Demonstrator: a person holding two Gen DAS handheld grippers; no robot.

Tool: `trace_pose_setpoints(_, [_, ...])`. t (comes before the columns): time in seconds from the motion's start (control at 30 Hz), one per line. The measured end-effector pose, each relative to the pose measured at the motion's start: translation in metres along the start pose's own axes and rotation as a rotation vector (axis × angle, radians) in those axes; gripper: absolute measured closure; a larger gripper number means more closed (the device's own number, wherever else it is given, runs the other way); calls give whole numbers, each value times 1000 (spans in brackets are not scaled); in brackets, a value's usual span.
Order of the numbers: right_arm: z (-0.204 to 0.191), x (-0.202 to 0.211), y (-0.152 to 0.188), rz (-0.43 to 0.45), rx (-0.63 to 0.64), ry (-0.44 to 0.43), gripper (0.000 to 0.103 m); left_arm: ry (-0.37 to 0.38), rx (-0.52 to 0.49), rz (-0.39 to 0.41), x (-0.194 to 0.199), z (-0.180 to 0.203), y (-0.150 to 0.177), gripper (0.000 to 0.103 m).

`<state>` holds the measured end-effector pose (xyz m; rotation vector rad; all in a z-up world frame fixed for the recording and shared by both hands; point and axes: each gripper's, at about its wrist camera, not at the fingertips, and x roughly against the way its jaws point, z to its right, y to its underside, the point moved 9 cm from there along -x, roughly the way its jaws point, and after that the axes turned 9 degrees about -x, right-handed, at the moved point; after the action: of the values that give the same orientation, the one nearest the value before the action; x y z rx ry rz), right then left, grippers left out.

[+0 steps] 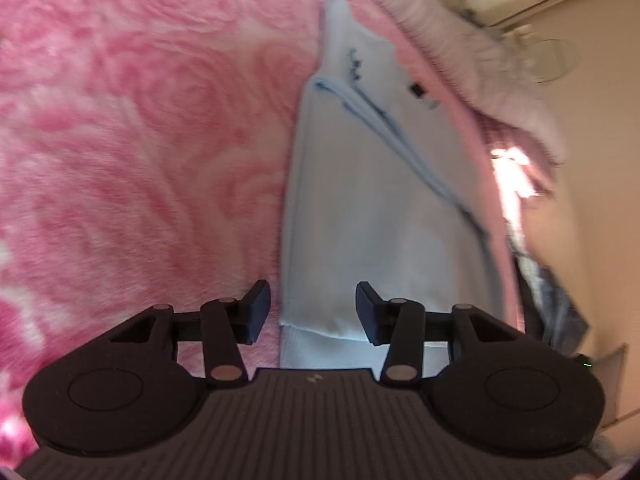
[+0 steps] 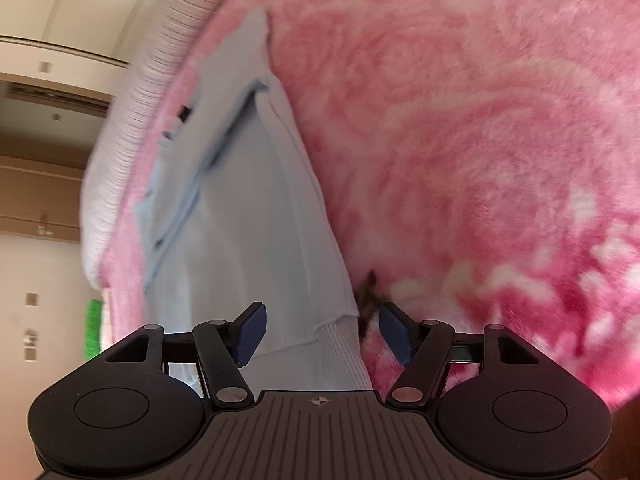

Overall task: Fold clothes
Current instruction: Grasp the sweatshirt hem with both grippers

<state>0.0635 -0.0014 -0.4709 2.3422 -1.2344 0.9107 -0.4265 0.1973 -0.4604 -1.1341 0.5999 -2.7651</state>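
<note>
Risks, largest thing first. Pink rose-patterned plush blanket [image 1: 140, 140]: deep pile, soft underlay; could have ruckled and dragged along with any cloth pulled across it. Pale blue knit garment with ribbed hem [image 1: 380, 220]: lay lengthwise as a narrow strip near the blanket's edge, one side turned over onto the body; could have slid off that edge or lost the lengthwise fold if lifted by a single layer. Fitted either a lengthwise fold just laid or a garment waiting for its cross fold.

Left black two-finger gripper [image 1: 313, 312]: spread, pinching nothing, over the hem's corner. Right black two-finger gripper [image 2: 322, 328]: spread, hem corner between the fingers, not clamped; a shallow bite might have caught pile too.

Count: blanket 1; garment 1; grippers 2; small dark scrap [image 2: 370, 280] beside the hem 1, not identified.
</note>
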Motion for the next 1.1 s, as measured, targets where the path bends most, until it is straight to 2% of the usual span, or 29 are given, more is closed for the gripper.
trace_pose_setpoints(0.13, [-3, -10, -11, -4, 27, -130, 36, 120, -19, 26, -14, 2, -6, 62])
trace_pose_setpoints(0.23, [-9, -18, -17, 4, 70, -180, 37, 147, -48, 40, -25, 2, -9, 68])
trace_pose_setpoints(0.27, [-11, -21, -19, 8, 86, -193, 40, 152, -52, 46, -26, 2, -9, 69])
trace_pose_setpoints(0.4, [-12, -21, -14, 2, 157, -170, 54, 135, -81, 57, -21, 3, 3, 79])
trace_pose_setpoints(0.47, [-5, -14, -9, -6, 109, -170, 62, 129, -55, 59, -18, 3, 9, 79])
trace_pose_setpoints(0.53, [2, -6, -4, -12, 56, -172, 62, 133, -49, 46, -16, 1, 12, 78])
trace_pose_setpoints(0.73, [9, -6, 3, -22, 27, -187, 62, 126, -33, 31, -18, -1, 12, 78])
trace_pose_setpoints(0.83, [5, -10, 2, -22, 30, -178, 63, 130, -43, 21, -15, -4, 14, 84])
trace_pose_setpoints(0.87, [4, -11, 2, -19, 39, -164, 78, 119, -53, 18, -15, -5, 16, 94])
trace_pose_setpoints(0.9, [3, -12, 2, -10, 58, -134, 90, 112, -64, 18, -15, -5, 18, 94])
trace_pose_setpoints(0.97, [3, -12, 3, 0, 80, -114, 95, 101, -97, 31, -14, -1, 20, 95])
trace_pose_setpoints(1.1, [-3, 1, 8, 30, 120, -119, 98, 96, -112, 69, 0, 6, 27, 96])
